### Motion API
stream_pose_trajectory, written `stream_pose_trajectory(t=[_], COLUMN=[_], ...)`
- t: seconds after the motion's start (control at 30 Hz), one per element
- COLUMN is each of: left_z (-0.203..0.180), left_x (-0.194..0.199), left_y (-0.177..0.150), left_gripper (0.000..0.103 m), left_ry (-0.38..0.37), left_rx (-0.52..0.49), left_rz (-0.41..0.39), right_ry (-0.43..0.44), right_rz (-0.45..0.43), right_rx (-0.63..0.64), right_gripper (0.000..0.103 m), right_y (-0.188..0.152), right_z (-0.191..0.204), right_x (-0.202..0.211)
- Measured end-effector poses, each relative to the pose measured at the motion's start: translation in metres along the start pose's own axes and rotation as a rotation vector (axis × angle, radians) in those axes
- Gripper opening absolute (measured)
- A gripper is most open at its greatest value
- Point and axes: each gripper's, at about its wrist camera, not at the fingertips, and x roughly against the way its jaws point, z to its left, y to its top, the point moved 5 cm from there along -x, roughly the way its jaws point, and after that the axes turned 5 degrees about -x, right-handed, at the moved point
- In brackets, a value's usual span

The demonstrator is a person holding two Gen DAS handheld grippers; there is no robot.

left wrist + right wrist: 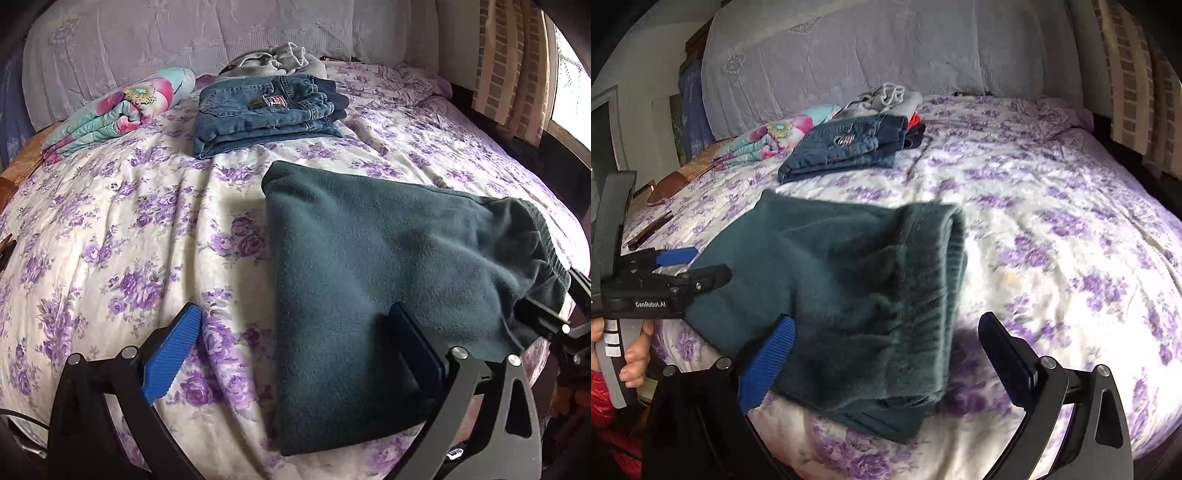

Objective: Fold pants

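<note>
The dark green fleece pants (369,288) lie folded on the flowered bedspread (129,221); they also show in the right wrist view (831,280), with the elastic waistband (938,280) on the right side. My left gripper (295,350) is open, its jaws wide apart over the near left edge of the pants, holding nothing. My right gripper (886,350) is open over the waistband end, holding nothing. The left gripper also shows from the side in the right wrist view (683,266), at the pants' left edge.
Folded blue jeans (266,110) lie farther up the bed with grey clothes (280,62) behind them. A flowered folded blanket (118,110) sits at the far left. A padded headboard (184,37) stands behind. Curtains (509,74) hang at the right.
</note>
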Motion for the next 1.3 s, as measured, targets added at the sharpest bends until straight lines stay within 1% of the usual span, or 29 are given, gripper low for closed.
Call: stream_pose_trajectory(t=[0.07, 0.17, 0.3, 0.4, 0.43, 0.53, 0.63, 0.7, 0.83, 0.87, 0.93, 0.97, 1.0, 1.03, 1.07, 1.1, 1.13, 1.17, 1.2, 1.27, 1.3], left_z=[-0.002, -0.005, -0.008, -0.009, -0.010, -0.009, -0.007, -0.005, -0.007, -0.007, -0.004, -0.003, -0.003, -0.003, -0.003, -0.001, 0.000, 0.003, 0.005, 0.011, 0.013], left_x=[0.001, 0.002, 0.004, 0.003, 0.002, -0.001, -0.005, -0.008, -0.017, -0.024, -0.031, -0.030, -0.029, -0.025, -0.021, -0.016, -0.013, -0.010, -0.008, -0.002, 0.003], left_y=[0.000, 0.000, 0.002, 0.002, 0.002, 0.002, 0.000, -0.001, 0.004, 0.006, 0.012, 0.015, 0.017, 0.019, 0.021, 0.024, 0.027, 0.031, 0.035, 0.046, 0.053], left_gripper=[0.098, 0.098, 0.098, 0.098, 0.098, 0.098, 0.098, 0.098, 0.098, 0.099, 0.099, 0.096, 0.090, 0.062, 0.047, 0.039, 0.028, 0.021, 0.019, 0.010, 0.010], left_ry=[0.003, 0.012, 0.011, 0.003, -0.004, -0.055, -0.146, -0.191, -0.240, -0.255, -0.289, -0.302, -0.306, -0.300, -0.289, -0.270, -0.256, -0.255, -0.265, -0.291, -0.314], left_rx=[-0.001, -0.005, -0.020, -0.025, -0.025, -0.015, 0.018, 0.037, 0.004, -0.003, 0.024, 0.039, 0.045, 0.041, 0.033, 0.031, 0.025, 0.028, 0.039, 0.059, 0.068], left_rz=[-0.005, -0.012, -0.018, -0.015, -0.012, -0.004, 0.008, 0.008, -0.011, -0.007, 0.002, 0.003, 0.000, -0.010, -0.018, -0.033, -0.045, -0.055, -0.066, -0.089, -0.112], right_ry=[0.000, 0.038, 0.085, 0.105, 0.103, 0.100, 0.111, 0.119, 0.127, 0.126, 0.129, 0.149, 0.170, 0.185, 0.205, 0.215, 0.220, 0.219, 0.220, 0.231, 0.233], right_rz=[-0.043, -0.034, 0.029, 0.102, 0.106, 0.102, 0.097, 0.100, 0.097, 0.094, 0.091, 0.092, 0.093, 0.093, 0.092, 0.086, 0.079, 0.069, 0.058, 0.034, 0.015], right_rx=[-0.022, -0.078, -0.143, -0.197, -0.204, -0.149, -0.115, -0.109, -0.109, -0.105, -0.100, -0.115, -0.128, -0.133, -0.135, -0.130, -0.114, -0.094, -0.079, -0.052, -0.041], right_gripper=[0.100, 0.100, 0.100, 0.100, 0.100, 0.100, 0.100, 0.100, 0.099, 0.096, 0.072, 0.065, 0.054, 0.040, 0.037, 0.033, 0.031, 0.031, 0.030, 0.030, 0.029], right_y=[0.008, 0.015, 0.018, 0.013, 0.012, 0.012, 0.011, 0.011, 0.012, 0.012, 0.013, 0.014, 0.016, 0.017, 0.020, 0.024, 0.028, 0.034, 0.041, 0.058, 0.069], right_z=[-0.007, -0.015, -0.020, -0.022, -0.022, -0.016, -0.013, -0.013, -0.013, -0.012, -0.013, -0.013, -0.014, -0.014, -0.013, -0.012, -0.008, -0.005, -0.002, 0.004, 0.006], right_x=[0.009, 0.007, -0.012, -0.034, -0.038, -0.041, -0.041, -0.041, -0.044, -0.045, -0.047, -0.048, -0.047, -0.044, -0.041, -0.038, -0.035, -0.032, -0.029, -0.024, -0.022])
